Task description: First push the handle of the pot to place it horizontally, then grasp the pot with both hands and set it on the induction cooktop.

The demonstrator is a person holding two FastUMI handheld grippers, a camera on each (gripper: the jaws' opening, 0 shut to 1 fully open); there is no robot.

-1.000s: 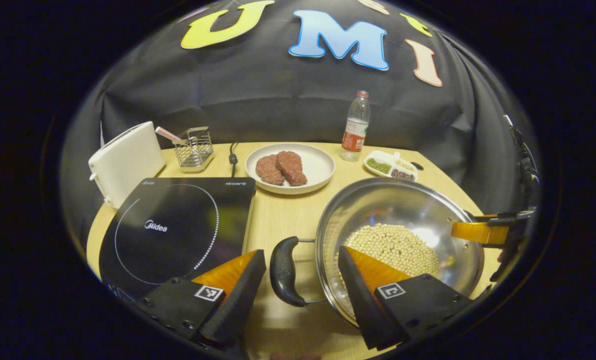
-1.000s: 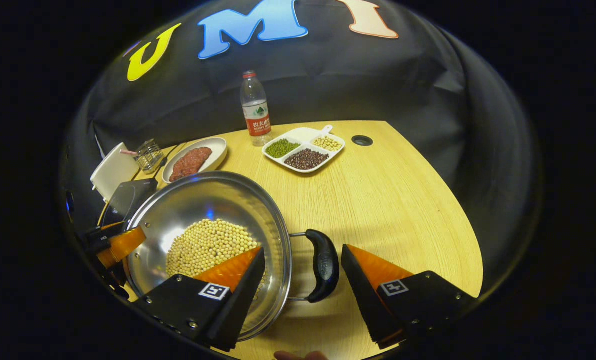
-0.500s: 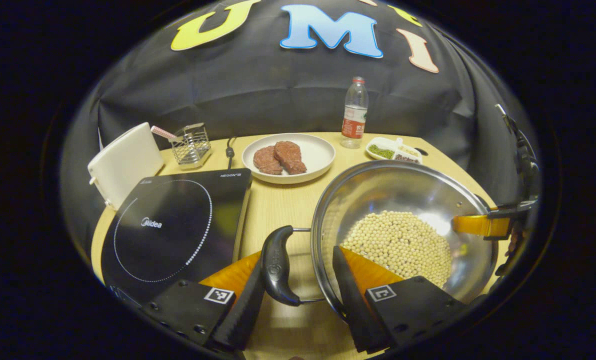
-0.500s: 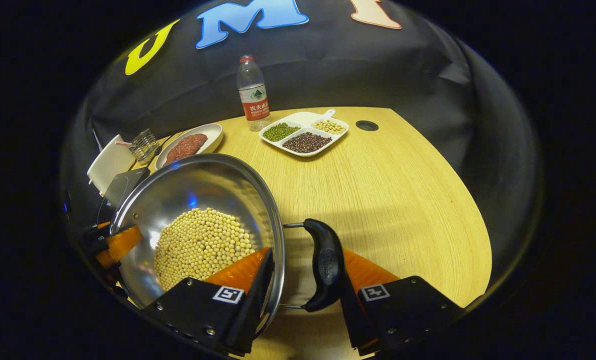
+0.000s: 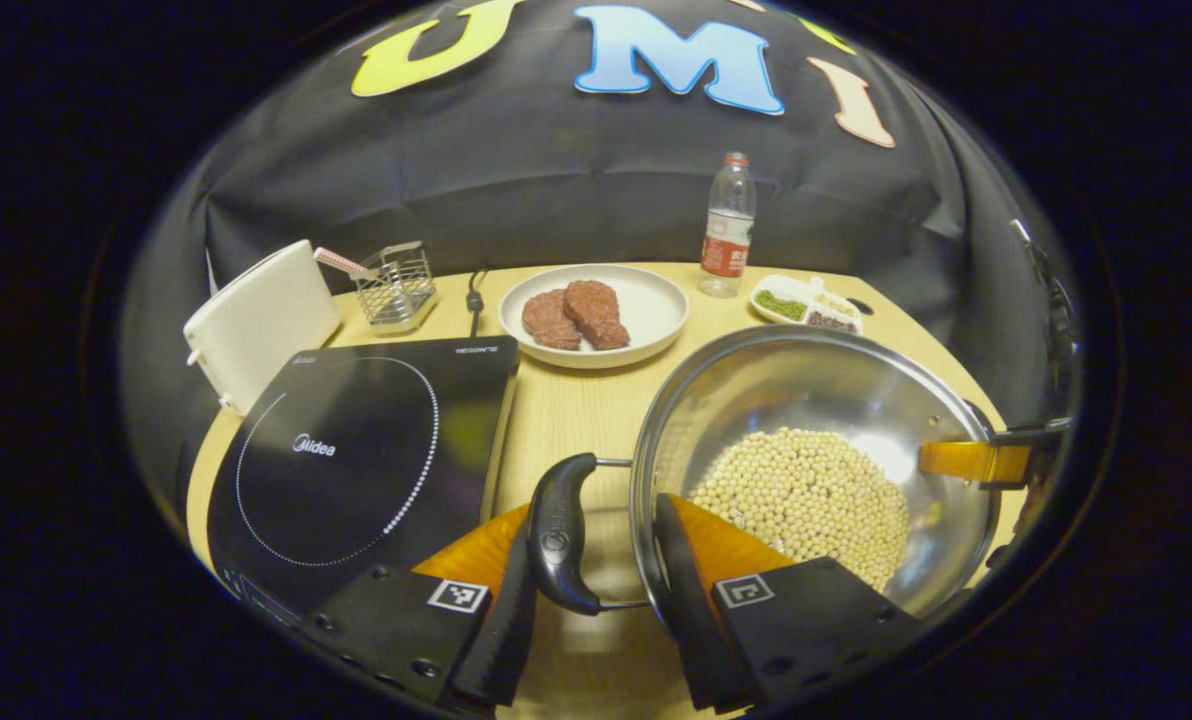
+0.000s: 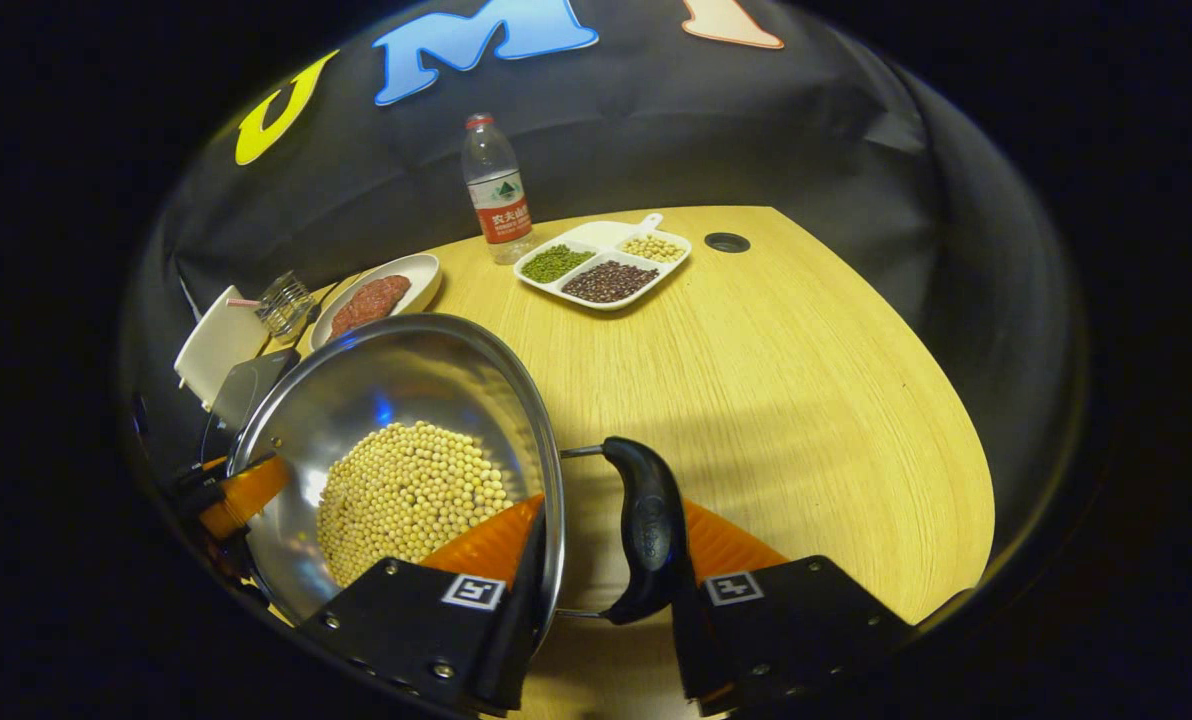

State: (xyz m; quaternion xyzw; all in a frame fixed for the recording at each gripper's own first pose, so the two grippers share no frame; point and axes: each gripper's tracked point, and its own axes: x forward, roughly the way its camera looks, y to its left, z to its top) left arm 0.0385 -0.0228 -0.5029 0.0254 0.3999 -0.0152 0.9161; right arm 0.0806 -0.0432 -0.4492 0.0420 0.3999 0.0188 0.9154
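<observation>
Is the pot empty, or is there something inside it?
Not empty. The pot holds a heap of pale round beans covering its bottom, well below the rim.

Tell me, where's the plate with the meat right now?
In the left gripper view the plate sits at the table's back, between the cooktop and the water bottle.

Both tongs narrowed from wide open, left tongs (image 5: 588, 610) and right tongs (image 6: 604, 610) now clamping the pot's handles
</observation>
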